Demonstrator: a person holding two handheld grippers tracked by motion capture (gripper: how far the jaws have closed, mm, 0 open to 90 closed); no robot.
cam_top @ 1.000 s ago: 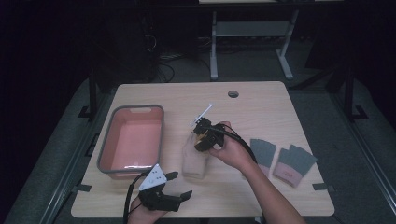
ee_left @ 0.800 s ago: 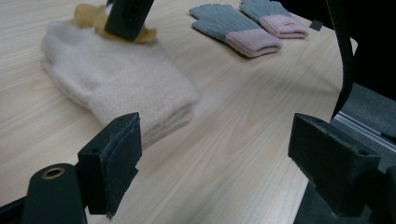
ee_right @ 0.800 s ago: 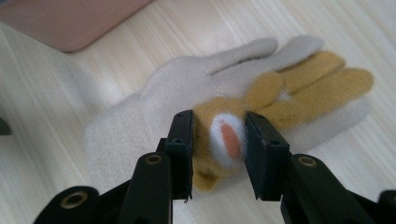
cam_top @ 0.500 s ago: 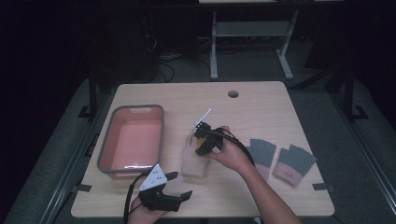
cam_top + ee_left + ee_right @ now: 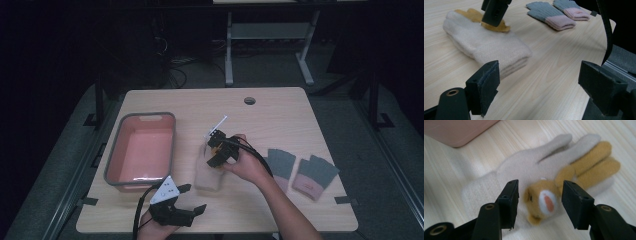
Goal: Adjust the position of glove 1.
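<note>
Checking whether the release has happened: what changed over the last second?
The right gripper has just been opening; its jaws now stand apart over the cream glove, pads off the bear patch. Left gripper, pink bin and grey gloves stayed put.

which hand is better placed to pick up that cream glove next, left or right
Probably the right. The right gripper hangs directly over the cream glove, jaws just opened and straddling its bear patch without pressing. The left gripper sits open near the table's front edge, apart from the glove.
</note>
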